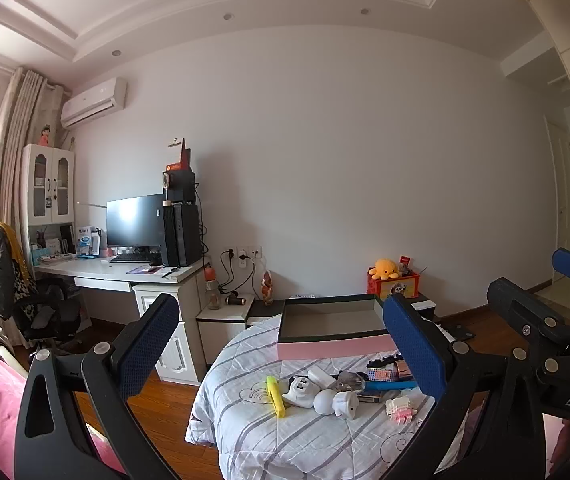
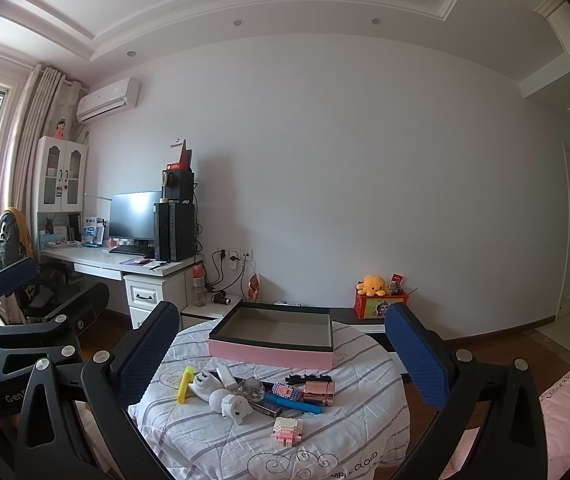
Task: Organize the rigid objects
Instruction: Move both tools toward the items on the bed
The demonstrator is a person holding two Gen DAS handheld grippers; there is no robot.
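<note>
We hold both claws level above the near edge of a quilted bed cover [image 2: 213, 444], pale with grey stripes, and nothing is in either of them. Starting at the left, our left gripper [image 1: 281, 344] has its blue-padded fingers spread as wide as they go, empty. Ahead of it and a little lower lies the clutter we have to sort. Farthest left is a yellow highlighter [image 2: 184, 385], a slim plastic stick with its long axis running away from us, so a claw coming straight in would close across its width. Beside it sits a white plastic gadget [image 2: 205, 385] with rounded corners, then a smooth white ball [image 2: 218, 399] touching a white plug adapter [image 2: 236, 408]. Further right come a faceted clear glass piece [image 2: 251, 388], a blue pen-like bar [image 2: 291, 403] lying crosswise, a shiny rose-gold case [image 2: 319, 393], and nearest us a knobbly pink and white brick figure [image 2: 285, 431]. Behind the whole heap, touching none of it that we can see, stands the open pink box [image 2: 271, 354] with its dark rim and bare grey floor, long side towards us. Our right gripper [image 2: 283, 356] is likewise spread and empty, and the heap lies squarely between its fingers, so we judge it nearer for the right-hand pieces, the left for the highlighter.
</note>
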